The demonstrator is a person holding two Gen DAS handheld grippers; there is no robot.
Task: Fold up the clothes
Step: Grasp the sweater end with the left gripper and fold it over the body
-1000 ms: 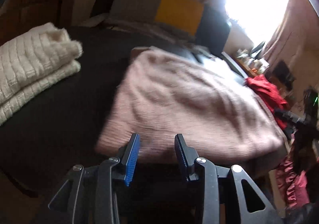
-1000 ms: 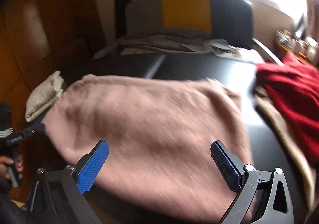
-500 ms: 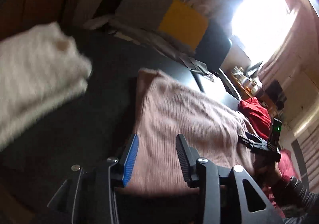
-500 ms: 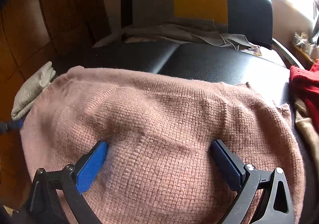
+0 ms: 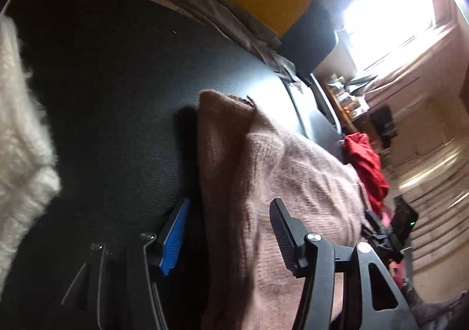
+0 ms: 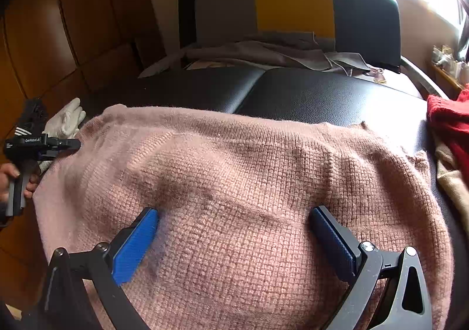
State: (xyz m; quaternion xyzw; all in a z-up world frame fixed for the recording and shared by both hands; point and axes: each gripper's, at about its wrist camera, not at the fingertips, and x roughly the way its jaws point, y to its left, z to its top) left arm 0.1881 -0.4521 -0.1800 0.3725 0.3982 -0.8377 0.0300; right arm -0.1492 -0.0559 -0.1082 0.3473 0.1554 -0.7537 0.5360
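A pink knit sweater (image 6: pixel 240 171) lies spread flat on the black padded surface (image 6: pixel 293 89). My right gripper (image 6: pixel 234 218) is open wide just above the sweater's near middle, with both pads close to the knit. My left gripper (image 5: pixel 227 230) is open and straddles the sweater's (image 5: pixel 293 171) left side edge, the blue pad on the bare black surface (image 5: pixel 117 95) and the black pad over the knit. Seen from the right wrist view, the left gripper (image 6: pixel 44 142) sits at the sweater's left edge, held by a hand (image 6: pixel 11 180).
A folded white knit (image 5: pixel 17 154) lies to the left on the black surface. A red garment (image 6: pixel 448 124) and a beige one (image 6: pixel 451 183) lie to the right. A chair back with a yellow panel (image 6: pixel 293 4) stands behind, with grey cloth (image 6: pixel 263 51) below it.
My left gripper has swung to the sweater's left edge and its fingers have spread wider. My right gripper has come down closer to the knit, still open.
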